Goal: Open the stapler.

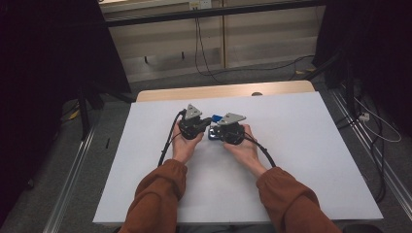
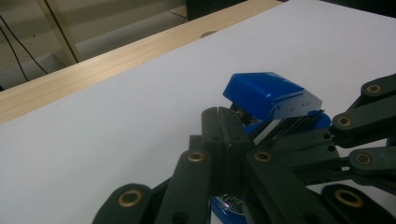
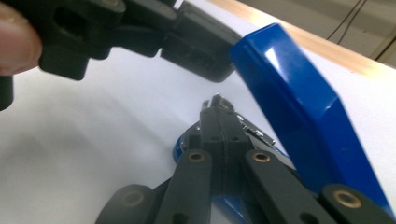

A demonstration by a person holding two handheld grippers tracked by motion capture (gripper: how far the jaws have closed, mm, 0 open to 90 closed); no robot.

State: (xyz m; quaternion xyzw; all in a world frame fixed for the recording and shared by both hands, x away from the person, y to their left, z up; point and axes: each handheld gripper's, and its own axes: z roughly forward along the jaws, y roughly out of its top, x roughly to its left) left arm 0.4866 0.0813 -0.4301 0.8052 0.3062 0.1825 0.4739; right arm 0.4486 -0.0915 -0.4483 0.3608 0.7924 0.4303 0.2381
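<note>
Near the middle of the white table, a little toward its far edge, we see two hands holding black grippers close together over a small blue stapler. From the high view, the left gripper sits just left of the stapler and the right gripper just right of it, their noses meeting over it, each topped by a grey three-cornered plate. Rust-coloured sleeves come in from the near edge, and a black cable trails from each gripper back toward that edge. In the left gripper view, the left gripper has its two jaws pressed together, tips touching the stapler beneath its raised blue lid, where the metal staple rail shows. In the right gripper view, the right gripper also has its jaws together, tips resting on the stapler's metal rail, with the blue lid tilted up at the right. We cannot tell whether either pair of jaws pinches any part of the stapler. A strip of bare wood runs along the table's far edge.
</note>
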